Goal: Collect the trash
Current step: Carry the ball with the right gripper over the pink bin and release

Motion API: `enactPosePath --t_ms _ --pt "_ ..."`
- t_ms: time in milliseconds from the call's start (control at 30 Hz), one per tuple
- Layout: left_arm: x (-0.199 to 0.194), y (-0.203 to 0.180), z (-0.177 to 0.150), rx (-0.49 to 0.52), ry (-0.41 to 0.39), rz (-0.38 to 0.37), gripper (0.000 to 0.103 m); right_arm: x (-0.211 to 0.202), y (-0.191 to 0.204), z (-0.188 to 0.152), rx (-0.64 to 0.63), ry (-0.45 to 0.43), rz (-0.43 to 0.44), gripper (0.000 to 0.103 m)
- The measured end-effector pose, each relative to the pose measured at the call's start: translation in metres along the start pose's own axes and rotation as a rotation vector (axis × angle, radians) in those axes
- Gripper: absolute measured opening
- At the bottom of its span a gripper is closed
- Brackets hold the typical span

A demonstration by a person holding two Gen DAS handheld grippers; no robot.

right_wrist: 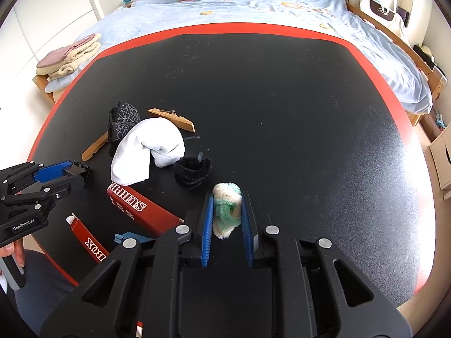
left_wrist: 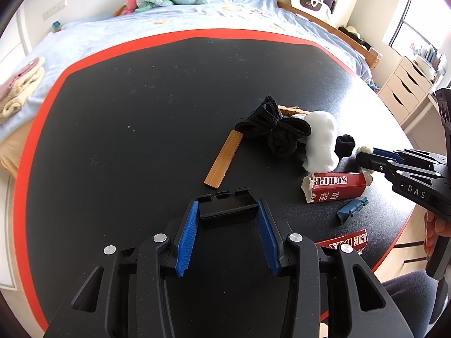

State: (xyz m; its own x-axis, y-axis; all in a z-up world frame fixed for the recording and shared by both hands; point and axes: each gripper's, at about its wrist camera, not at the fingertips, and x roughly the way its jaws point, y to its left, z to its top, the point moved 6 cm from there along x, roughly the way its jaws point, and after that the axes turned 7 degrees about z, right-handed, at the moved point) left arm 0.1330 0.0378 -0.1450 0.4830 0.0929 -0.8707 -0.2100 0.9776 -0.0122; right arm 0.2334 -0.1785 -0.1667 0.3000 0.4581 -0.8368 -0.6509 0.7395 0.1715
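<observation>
A black table with a red rim (right_wrist: 253,28) stands by a bed with a blue sheet (right_wrist: 282,11) and soft toys. The right gripper (right_wrist: 227,214) is squeezed shut on a fluffy green and cream sock (right_wrist: 227,205) near the front of the table, and the left gripper (left_wrist: 227,211) is squeezed on a small black plastic piece (left_wrist: 228,209). Close by lie a fuzzy black sock (right_wrist: 193,171), a white sock (right_wrist: 146,149), a torn red box (right_wrist: 141,208), a blue clip (left_wrist: 352,209) and wooden strips (left_wrist: 224,159).
</observation>
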Motion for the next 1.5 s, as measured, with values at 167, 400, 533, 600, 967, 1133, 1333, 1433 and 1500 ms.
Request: enactPosePath --t_ms 167,400,533,600,967,1133,1333,1433,1500 --pt "-0.01 -0.001 0.001 0.008 -0.017 -0.006 0.042 -0.015 0.001 -0.002 -0.005 -0.02 -0.001 0.018" --pt "-0.034 -0.01 0.0 0.04 -0.053 -0.016 0.042 -0.045 0.013 -0.011 -0.026 -0.056 0.003 0.018" --pt "-0.049 -0.015 -0.007 0.063 -0.071 -0.024 0.042 -0.06 0.022 -0.024 -0.043 -0.071 0.008 0.018" --pt "-0.057 -0.019 -0.01 0.077 -0.079 -0.027 0.042 -0.068 0.026 -0.032 -0.05 -0.079 0.011 0.018" --pt "-0.085 -0.038 -0.044 0.125 -0.101 -0.067 0.042 -0.106 0.056 -0.077 -0.075 -0.108 0.049 0.018" --pt "-0.091 -0.044 -0.063 0.137 -0.093 -0.095 0.042 -0.112 0.066 -0.1 -0.075 -0.096 0.064 0.018" --pt "-0.094 -0.056 -0.087 0.16 -0.07 -0.125 0.042 -0.11 0.08 -0.126 -0.09 -0.057 0.086 0.018" --pt "-0.095 -0.061 -0.097 0.172 -0.058 -0.137 0.042 -0.109 0.084 -0.137 -0.094 -0.035 0.098 0.018" --pt "-0.095 -0.063 -0.102 0.179 -0.05 -0.143 0.042 -0.107 0.086 -0.144 -0.093 -0.022 0.104 0.018"
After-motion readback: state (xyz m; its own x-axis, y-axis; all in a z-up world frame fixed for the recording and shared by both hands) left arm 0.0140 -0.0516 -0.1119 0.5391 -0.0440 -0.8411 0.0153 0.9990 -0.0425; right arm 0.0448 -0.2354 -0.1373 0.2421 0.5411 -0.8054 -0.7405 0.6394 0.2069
